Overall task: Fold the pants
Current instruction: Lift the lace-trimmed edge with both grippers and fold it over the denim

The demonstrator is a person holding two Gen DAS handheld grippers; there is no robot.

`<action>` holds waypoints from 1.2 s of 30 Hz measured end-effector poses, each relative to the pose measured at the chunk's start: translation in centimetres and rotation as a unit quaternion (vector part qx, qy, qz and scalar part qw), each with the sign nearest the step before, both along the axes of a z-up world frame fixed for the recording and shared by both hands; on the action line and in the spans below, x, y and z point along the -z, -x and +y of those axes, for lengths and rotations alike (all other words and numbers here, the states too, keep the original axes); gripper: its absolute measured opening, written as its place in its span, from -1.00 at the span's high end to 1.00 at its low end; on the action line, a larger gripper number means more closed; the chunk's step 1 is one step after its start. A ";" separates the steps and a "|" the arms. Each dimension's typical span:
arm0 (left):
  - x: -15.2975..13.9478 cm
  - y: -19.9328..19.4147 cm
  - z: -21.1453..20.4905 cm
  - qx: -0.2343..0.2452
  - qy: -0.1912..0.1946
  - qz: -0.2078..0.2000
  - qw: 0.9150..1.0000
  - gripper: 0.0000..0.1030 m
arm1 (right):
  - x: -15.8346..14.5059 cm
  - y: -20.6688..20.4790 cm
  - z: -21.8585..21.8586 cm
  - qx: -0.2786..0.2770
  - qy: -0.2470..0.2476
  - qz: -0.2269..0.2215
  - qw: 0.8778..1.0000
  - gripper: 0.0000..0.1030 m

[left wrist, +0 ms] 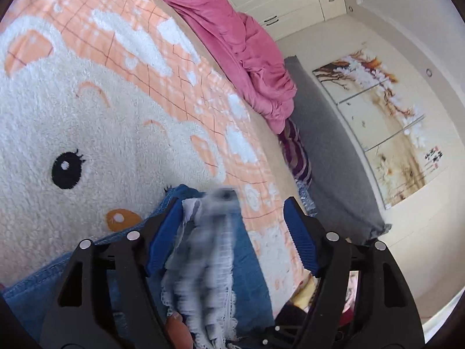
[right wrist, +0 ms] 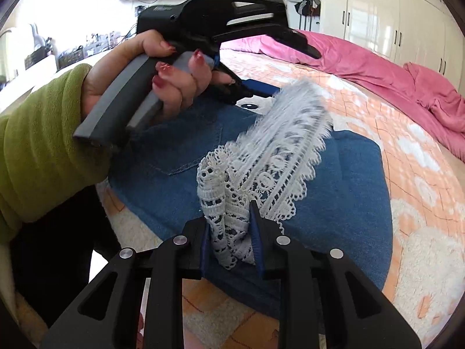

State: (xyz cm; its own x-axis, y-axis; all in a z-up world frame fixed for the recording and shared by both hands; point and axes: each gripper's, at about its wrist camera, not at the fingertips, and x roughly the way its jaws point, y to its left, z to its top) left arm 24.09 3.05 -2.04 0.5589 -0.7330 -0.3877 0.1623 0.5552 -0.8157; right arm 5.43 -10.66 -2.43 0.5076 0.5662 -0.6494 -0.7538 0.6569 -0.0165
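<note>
Denim pants [right wrist: 334, 192] lying flat on the bed [right wrist: 430, 192], on top of the fuzzy bunny blanket [left wrist: 87, 116], already doubled into a wide blue slab with a back pocket facing up. Right gripper [right wrist: 229, 250] clamped on a bunched strip of white lace [right wrist: 261, 168], probably trim or a belt off the pants, hard to say which. Lace rising from the near edge of the denim and running up and away to the right, free end blurry. Long axis of the lace roughly along the right gripper's own line. Left gripper [left wrist: 232, 232] hovering over the far-left side of the pants, spread wide and pinching nothing, lace passing loosely through the gap. Right one clearly nearer the lace. Slab itself running left to right across the bed, pink duvet [right wrist: 377, 67] well apart behind it. Guessing the lace needs tucking onto the denim before the next fold.
</note>
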 end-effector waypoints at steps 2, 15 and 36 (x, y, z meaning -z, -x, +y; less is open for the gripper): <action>-0.3 0.0 -1.1 0.000 -0.061 0.000 0.998 -0.28 | 0.0 0.3 0.1 -0.004 -0.001 0.002 1.000 0.52; 2.1 -0.9 -2.5 0.010 -0.163 0.045 0.985 0.76 | -0.2 1.5 -2.3 -0.035 -0.021 0.024 0.999 0.06; -2.0 9.0 -1.6 -0.039 -0.255 0.005 0.966 -0.11 | -2.0 -3.6 -16.6 0.192 -0.176 0.102 0.960 -0.25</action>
